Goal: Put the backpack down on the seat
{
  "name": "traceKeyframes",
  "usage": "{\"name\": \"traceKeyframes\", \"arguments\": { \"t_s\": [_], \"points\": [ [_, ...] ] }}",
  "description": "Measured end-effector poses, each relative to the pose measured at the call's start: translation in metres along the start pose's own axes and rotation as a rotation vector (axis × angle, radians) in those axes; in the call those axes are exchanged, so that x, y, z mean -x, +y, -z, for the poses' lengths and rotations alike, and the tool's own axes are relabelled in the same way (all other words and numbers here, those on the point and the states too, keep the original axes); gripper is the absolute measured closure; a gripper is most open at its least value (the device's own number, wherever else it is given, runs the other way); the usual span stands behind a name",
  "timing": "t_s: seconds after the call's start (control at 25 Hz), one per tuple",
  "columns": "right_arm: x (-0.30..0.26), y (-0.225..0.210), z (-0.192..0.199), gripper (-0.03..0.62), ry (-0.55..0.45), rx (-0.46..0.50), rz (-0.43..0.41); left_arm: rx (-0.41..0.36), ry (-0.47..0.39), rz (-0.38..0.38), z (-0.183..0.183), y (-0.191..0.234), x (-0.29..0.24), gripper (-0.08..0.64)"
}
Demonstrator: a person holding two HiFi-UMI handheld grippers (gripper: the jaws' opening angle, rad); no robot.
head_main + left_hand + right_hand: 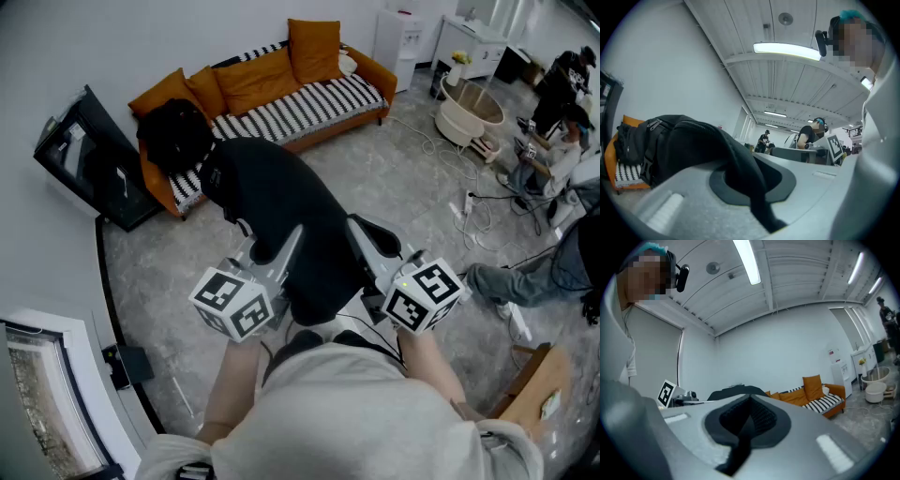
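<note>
The left gripper [270, 255] is pinching a black strap [749, 185], its jaws pressed together on the webbing. The right gripper [373, 236] is doing the same with a second strap [740, 434]. Between them the backpack [281, 211] is hanging in the air, bulging out ahead of both tools, well short of the sofa [367, 68] that is standing beyond them.

Judging from this, the main risk is a strap sliding out. Each jaw pair is biting only a narrow band of webbing while carrying the whole weight, so a swing of the bag could be pulling one side free and tipping it toward the floor. A second risk is the landing spot. The end of the striped seat [309, 103] ahead-left of the tools is being taken up by another dark bag [173, 133], so setting down there would probably be stacking or knocking it. The open stretch is lying ahead and slightly right. The white cables [473, 211] trailing on the floor off to the right could be catching a foot if the approach drifts that way.

Counting outward:
- two grippers
- two pinched straps
- one carried backpack
- one sofa
- one other bag on it
- four orange cushions [255, 81], as far as I can tell
- one black screen [89, 155] leaning far left
- three people far right, it seems
</note>
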State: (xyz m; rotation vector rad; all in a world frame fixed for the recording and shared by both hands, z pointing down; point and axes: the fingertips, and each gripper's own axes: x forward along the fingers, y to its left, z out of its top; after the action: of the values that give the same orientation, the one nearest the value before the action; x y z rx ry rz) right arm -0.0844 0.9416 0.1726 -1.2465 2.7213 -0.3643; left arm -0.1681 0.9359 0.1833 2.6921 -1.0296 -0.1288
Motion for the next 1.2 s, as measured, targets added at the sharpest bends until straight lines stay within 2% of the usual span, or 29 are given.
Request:
{"name": "traceKeyframes", "arguments": {
  "t_s": [0.52, 0.88, 1.04, 1.2],
  "points": [
    [-0.001, -0.002, 0.016, 0.589, 0.039, -0.004, -0.029, -0.048, 0.011, 0.000, 0.009, -0.001, -0.003, 0.545],
    [0.011, -0.018, 0.017, 0.589, 0.040, -0.024, -0.026, -0.046, 0.037, -0.004, 0.020, -0.009, -0.018, 0.545],
    [0.022, -0.028, 0.017, 0.589, 0.041, -0.025, -0.066, -0.052, 0.056, -0.028, 0.029, -0.014, -0.027, 0.545],
    [0.031, -0.046, 0.020, 0.589, 0.049, -0.054, -0.068, -0.043, 0.056, -0.060, 0.039, -0.018, -0.037, 0.545]
  ]
}}
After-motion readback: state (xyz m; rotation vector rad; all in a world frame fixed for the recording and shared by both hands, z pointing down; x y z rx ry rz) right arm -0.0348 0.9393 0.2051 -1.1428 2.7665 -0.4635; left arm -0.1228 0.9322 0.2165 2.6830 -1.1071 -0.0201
